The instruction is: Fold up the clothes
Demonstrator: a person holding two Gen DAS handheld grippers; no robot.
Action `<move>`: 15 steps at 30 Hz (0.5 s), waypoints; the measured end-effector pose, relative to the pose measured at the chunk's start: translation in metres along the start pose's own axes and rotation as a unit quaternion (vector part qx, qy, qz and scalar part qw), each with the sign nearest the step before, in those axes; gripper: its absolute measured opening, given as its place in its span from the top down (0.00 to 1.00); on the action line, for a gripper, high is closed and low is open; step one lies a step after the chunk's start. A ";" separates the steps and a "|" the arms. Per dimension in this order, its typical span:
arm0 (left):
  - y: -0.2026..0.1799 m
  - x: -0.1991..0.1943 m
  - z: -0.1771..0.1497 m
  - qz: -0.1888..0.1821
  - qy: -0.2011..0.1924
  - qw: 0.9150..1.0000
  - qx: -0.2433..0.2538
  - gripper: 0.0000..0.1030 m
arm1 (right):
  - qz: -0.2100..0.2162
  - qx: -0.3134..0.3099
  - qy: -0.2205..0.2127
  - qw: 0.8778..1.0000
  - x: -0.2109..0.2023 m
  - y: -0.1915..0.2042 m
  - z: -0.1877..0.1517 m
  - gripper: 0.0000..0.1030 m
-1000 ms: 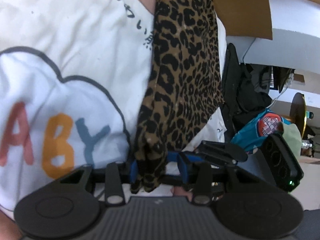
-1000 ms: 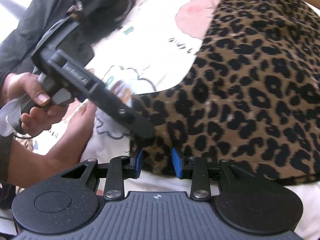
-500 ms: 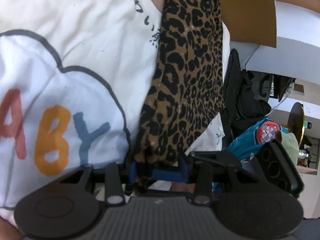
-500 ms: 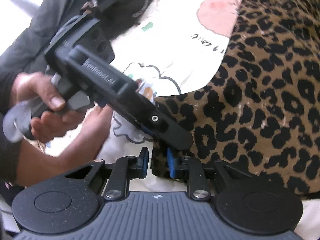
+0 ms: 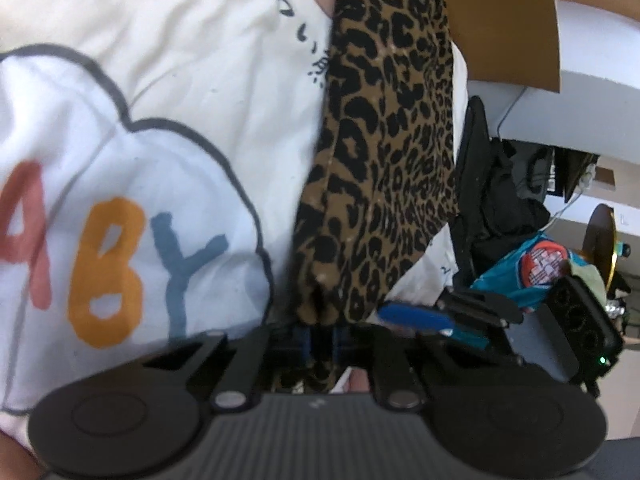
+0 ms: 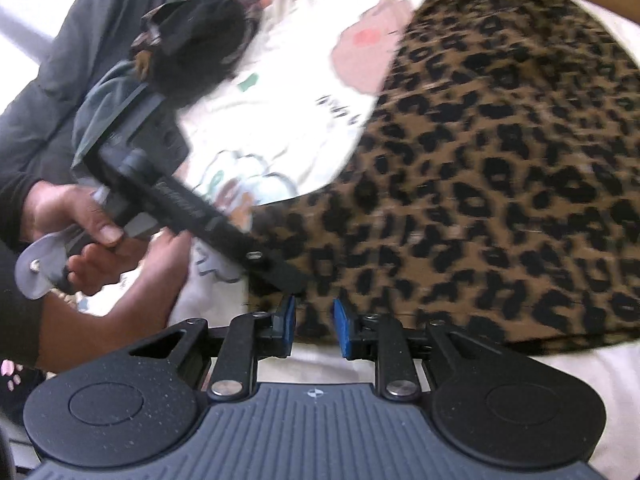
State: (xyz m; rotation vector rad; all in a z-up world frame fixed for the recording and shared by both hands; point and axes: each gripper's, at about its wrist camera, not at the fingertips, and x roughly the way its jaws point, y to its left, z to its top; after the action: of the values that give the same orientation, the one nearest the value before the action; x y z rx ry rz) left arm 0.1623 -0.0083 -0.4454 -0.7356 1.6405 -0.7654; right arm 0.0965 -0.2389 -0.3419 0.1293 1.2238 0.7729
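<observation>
A leopard-print garment [image 5: 384, 160] hangs in a long fold down to my left gripper [image 5: 320, 338]. Its jaws are closing and the blue pads pinch the garment's lower corner. In the right wrist view the same garment [image 6: 500, 200] spreads wide over a white printed cloth [image 6: 288, 92]. My right gripper [image 6: 316, 322] sits at the garment's near edge, pads apart, with cloth showing between them but not squeezed. A hand [image 6: 80, 220] holds the left gripper [image 6: 292, 284], whose tip ends just above the right gripper's left pad. One blue finger [image 5: 412, 316] of the right gripper shows beside the corner.
The white cloth [image 5: 160, 80] carries a cloud outline with coloured letters. A cardboard box [image 5: 500, 20] and white furniture stand behind. Black bags [image 5: 500, 208] and a blue packet [image 5: 532, 264] lie to the right. A grey garment [image 6: 80, 40] and a dark bundle [image 6: 200, 48] lie at the far left.
The left jaws went from wide apart around the leopard corner to pinched on it. The right gripper narrowed its jaws, then shifted, blurring its view.
</observation>
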 end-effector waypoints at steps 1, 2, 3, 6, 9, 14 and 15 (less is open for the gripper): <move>0.000 -0.001 0.000 -0.001 0.001 1.000 0.000 0.93 | -0.010 0.010 -0.006 1.000 -0.005 -0.007 0.000 0.77; 0.000 -0.003 0.000 -0.002 0.002 1.000 0.001 0.93 | -0.020 0.021 -0.012 0.999 -0.010 -0.013 -0.001 0.76; -0.001 -0.004 0.000 -0.003 0.002 1.000 0.004 0.94 | -0.031 0.032 -0.019 0.999 -0.016 -0.020 -0.001 0.75; -0.006 -0.008 0.001 -0.003 0.005 1.000 0.019 0.94 | -0.058 0.084 -0.046 0.994 -0.035 -0.045 -0.009 0.75; -0.007 -0.012 0.003 -0.001 0.009 0.999 0.030 0.94 | -0.089 0.131 -0.079 0.984 -0.053 -0.071 -0.019 0.75; -0.009 -0.018 0.007 0.001 0.015 0.999 0.041 0.95 | -0.146 0.192 -0.128 0.962 -0.080 -0.113 -0.029 0.75; -0.009 -0.019 0.008 0.001 0.017 0.999 0.043 0.95 | -0.158 0.200 -0.135 0.957 -0.085 -0.120 -0.030 0.75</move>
State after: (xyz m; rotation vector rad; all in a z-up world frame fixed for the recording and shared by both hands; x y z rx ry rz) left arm 0.1740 0.0009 -0.4282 -0.6643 1.6275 -0.8458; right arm 0.1152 -0.3880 -0.3438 0.3500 1.0905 0.2114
